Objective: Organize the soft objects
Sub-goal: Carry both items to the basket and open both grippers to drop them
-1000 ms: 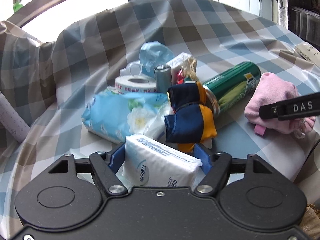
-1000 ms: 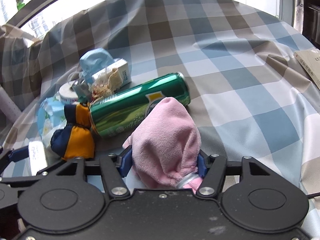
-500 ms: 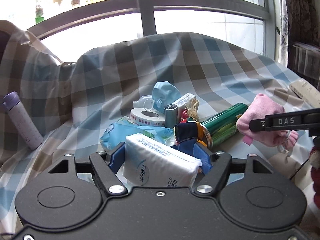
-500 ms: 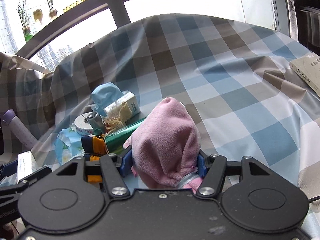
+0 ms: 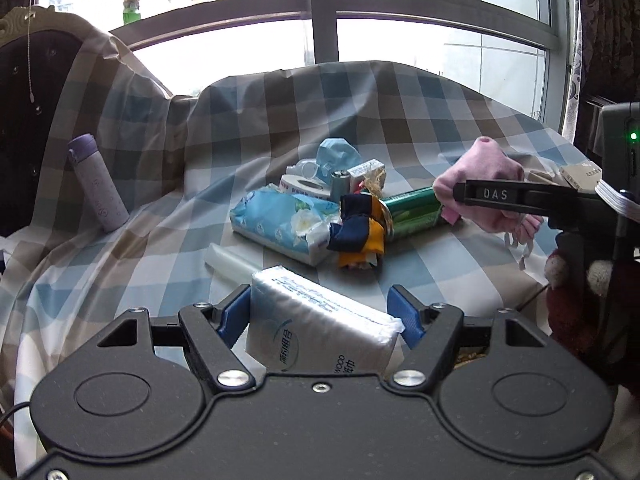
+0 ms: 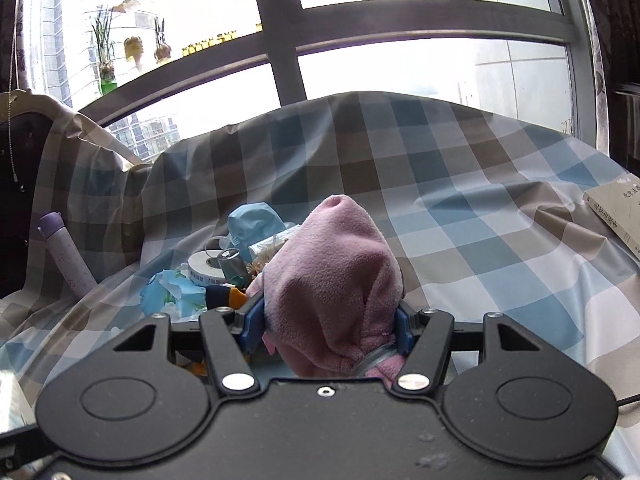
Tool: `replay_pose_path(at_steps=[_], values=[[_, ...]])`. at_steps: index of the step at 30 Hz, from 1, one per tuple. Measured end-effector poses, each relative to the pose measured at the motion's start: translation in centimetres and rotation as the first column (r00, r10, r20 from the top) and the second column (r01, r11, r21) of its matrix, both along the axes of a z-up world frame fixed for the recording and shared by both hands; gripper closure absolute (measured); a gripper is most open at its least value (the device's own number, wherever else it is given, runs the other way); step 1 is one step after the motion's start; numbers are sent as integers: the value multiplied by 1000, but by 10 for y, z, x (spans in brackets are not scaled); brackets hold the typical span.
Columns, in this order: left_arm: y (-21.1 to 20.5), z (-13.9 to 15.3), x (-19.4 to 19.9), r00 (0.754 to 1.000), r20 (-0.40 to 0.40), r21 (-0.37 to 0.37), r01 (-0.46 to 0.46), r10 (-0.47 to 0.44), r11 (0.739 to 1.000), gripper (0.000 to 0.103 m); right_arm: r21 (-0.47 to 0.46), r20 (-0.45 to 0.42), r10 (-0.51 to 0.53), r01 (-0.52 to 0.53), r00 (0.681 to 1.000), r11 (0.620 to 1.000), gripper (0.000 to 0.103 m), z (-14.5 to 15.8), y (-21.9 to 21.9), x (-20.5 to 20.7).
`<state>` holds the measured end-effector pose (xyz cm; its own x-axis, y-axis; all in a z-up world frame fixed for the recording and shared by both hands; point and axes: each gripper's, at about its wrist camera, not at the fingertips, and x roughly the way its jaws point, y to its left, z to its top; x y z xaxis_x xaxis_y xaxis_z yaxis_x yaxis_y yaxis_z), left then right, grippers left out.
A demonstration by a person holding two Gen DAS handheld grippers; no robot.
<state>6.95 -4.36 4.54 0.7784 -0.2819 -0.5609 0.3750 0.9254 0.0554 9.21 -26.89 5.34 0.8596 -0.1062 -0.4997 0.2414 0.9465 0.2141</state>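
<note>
The checked cloth (image 5: 400, 112) on the counter is loose and wrinkled, so anything set down on a fold may be tipped or rolled, and the green can (image 5: 412, 210) in the pile could be nudged off. The tissue pack (image 5: 316, 328) is clamped, raised off the cloth, in the left gripper (image 5: 320, 312); its slick wrap may be let slip. The pink pouch (image 6: 336, 280), squeezed in the right gripper (image 6: 326, 330) above the pile, could be snagged by its dangling cord.

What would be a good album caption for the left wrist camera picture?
White tissue pack held between blue jaws above a checked cloth, while the other gripper lifts a pink cloth pouch beside it.
</note>
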Motion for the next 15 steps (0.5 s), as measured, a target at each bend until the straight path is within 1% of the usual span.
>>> replay_pose_path(at_steps=[2, 4, 8, 11, 15], values=[[2, -3, -9, 1000, -30, -7, -6, 6, 1000, 34, -9, 21, 9, -8, 1000, 1000, 42, 2, 2, -13], [5, -8, -15, 998, -61, -8, -11, 11, 1000, 34, 5, 19, 8, -8, 1000, 1000, 42, 1, 3, -27], [11, -18, -25, 993, -110, 2, -45, 45, 999, 34, 80, -11, -1, 2, 1000, 997, 42, -6, 1, -61], [18, -25, -29, 984, -162, -6, -70, 68, 998, 34, 123, -32, -7, 11, 999, 992, 42, -11, 3, -90], [24, -32, -37, 971, -221, -6, -96, 92, 995, 34, 171, -74, 13, 0, 997, 985, 42, -19, 9, -119]])
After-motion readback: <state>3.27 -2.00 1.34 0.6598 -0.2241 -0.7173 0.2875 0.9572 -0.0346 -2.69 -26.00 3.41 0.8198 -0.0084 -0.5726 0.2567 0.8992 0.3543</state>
